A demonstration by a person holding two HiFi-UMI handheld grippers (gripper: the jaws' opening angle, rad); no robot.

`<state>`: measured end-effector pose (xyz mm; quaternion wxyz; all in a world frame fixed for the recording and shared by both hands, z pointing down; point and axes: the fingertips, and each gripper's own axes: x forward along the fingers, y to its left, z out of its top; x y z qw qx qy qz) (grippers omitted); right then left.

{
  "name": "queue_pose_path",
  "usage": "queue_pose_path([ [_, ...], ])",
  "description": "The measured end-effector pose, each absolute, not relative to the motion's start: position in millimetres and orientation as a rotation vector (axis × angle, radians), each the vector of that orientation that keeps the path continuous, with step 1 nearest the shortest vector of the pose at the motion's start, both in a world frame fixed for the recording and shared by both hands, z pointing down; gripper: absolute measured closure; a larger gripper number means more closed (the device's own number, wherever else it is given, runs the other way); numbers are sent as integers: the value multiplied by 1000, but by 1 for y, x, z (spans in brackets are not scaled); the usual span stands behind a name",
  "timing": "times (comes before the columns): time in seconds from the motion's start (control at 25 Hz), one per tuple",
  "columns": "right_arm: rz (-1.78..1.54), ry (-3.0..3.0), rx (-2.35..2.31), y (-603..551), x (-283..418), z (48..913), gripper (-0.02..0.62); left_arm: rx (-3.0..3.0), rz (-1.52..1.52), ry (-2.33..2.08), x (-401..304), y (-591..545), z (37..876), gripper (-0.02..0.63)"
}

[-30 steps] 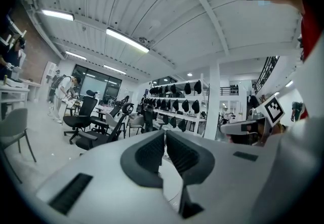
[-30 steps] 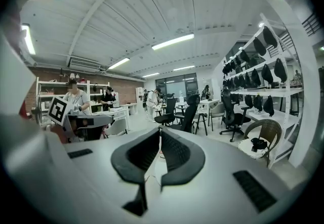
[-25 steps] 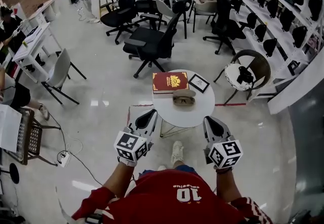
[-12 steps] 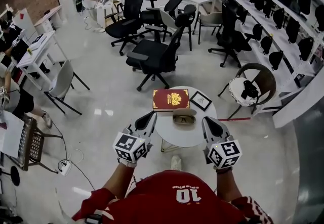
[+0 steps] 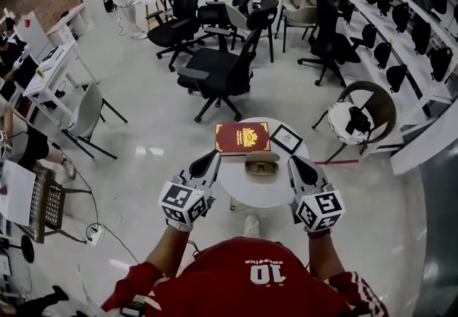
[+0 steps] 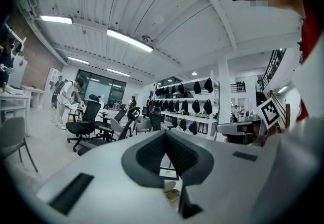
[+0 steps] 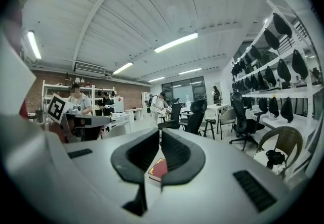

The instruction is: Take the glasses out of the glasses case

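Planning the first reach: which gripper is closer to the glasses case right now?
Right, narrowly. The right gripper hovers just off the right end of the glasses case; the left gripper sits farther off, past its left end.

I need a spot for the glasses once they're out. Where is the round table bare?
The near half of the round table, between the glasses case and the near rim, is bare. The far half is crowded: red book left, small frame right, the case just in front of them.
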<state>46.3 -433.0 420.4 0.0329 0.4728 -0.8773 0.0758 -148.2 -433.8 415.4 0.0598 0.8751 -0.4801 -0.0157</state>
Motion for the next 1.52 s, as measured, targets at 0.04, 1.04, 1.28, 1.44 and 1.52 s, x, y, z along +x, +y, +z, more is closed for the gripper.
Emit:
queue_pose_path([
  [0.04, 228, -2698, 1461, -434, 47, 420, 571, 2648, -44, -1449, -147, -435, 416, 597],
  [1.04, 256, -2436, 1285, -454, 51, 560, 508, 2670, 31, -1318, -102, -436, 449, 597],
  [1.28, 224, -2357, 1217, -476, 52, 606, 508, 2652, 80, -1337, -101, -449, 465, 597],
  [1.44, 245, -2319, 1153, -493, 48, 641, 508, 2636, 96, -1354, -102, -459, 476, 597],
  [1.52, 244, -2308, 1124, -501, 46, 655, 508, 2612, 110, -1370, -104, -464, 482, 597],
])
